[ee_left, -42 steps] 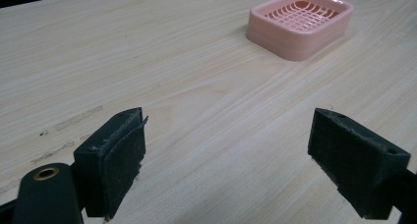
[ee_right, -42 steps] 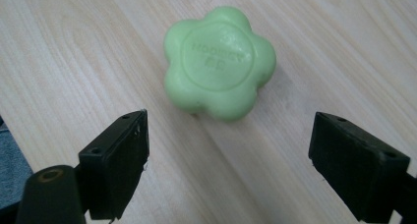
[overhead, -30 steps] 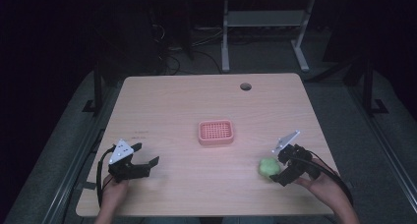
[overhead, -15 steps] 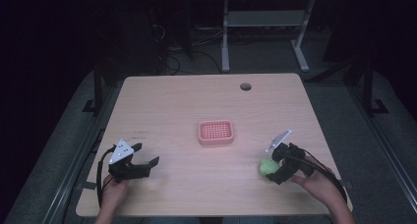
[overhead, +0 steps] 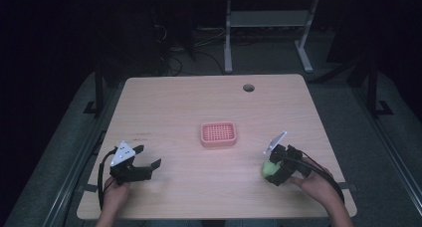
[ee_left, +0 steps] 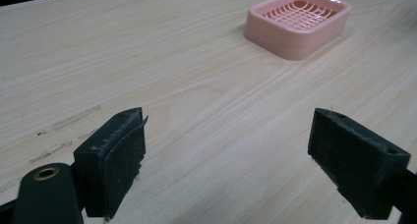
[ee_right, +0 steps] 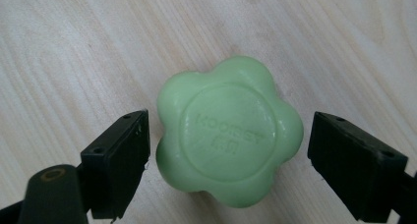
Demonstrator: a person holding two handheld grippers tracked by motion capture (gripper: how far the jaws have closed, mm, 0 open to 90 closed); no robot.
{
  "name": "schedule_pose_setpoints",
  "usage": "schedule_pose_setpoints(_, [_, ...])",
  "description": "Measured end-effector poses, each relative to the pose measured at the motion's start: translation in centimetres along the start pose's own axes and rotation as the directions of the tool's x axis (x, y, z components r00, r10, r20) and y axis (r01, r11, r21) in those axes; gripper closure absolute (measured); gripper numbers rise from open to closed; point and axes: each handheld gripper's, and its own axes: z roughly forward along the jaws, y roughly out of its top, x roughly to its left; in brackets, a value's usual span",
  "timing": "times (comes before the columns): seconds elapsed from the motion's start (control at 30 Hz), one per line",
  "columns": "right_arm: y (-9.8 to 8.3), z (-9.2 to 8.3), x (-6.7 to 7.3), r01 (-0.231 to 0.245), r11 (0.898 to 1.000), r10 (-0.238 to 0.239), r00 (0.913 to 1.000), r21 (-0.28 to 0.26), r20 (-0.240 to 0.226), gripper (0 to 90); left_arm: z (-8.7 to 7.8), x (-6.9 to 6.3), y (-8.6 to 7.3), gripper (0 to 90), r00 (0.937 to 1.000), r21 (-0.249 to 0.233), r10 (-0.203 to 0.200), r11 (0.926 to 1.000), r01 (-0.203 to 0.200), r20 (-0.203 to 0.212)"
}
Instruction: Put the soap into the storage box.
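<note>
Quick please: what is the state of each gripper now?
Left gripper: open, holding nothing.
Right gripper: open, fingers either side of the green soap, not closed on it.

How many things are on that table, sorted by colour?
Pink: 1, the soap dish
Green: 1, the flower-shaped soap, lying between the open jaws of the right gripper
Black: 2, the right gripper and the left gripper
Total: 4

Soap dish (overhead: pixel 219 134) sits pretty much dead center on the tabletop (overhead: pixel 199 102). The soap (overhead: pixel 269 168) lies off toward the front right corner, well apart from the dish. There's a cable hole (overhead: pixel 248 87) up near the back edge.
</note>
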Motion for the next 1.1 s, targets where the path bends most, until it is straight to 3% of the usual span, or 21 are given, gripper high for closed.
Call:
schedule_pose_setpoints(0.47, [0.5, 0.9, 0.0, 0.010, 0.999, -0.010, 1.0000, 0.045, -0.001, 16.6, 0.0, 0.0, 0.0, 14.1, 1.0000, 0.000, -0.003, 1.0000, 0.003, 0.001])
schedule_pose_setpoints(0.5, [0.6, 1.1, 0.0, 0.011, 0.999, -0.011, 0.9999, 0.048, -0.004, 20.2, 0.0, 0.0, 0.0, 14.1, 1.0000, -0.002, -0.003, 1.0000, 0.003, 0.002])
schedule_pose_setpoints(0.73, [0.7, 1.4, 0.1, 0.017, 0.998, -0.017, 0.9999, 0.064, -0.002, 22.8, 0.0, 0.0, 0.0, 14.0, 1.0000, -0.005, -0.007, 1.0000, 0.007, 0.002])
schedule_pose_setpoints(1.1, [0.7, 1.4, -0.2, 0.018, 0.998, -0.017, 0.9997, 0.057, -0.014, 25.4, 0.0, 0.0, 0.0, 14.1, 1.0000, -0.003, -0.005, 1.0000, 0.005, 0.001])
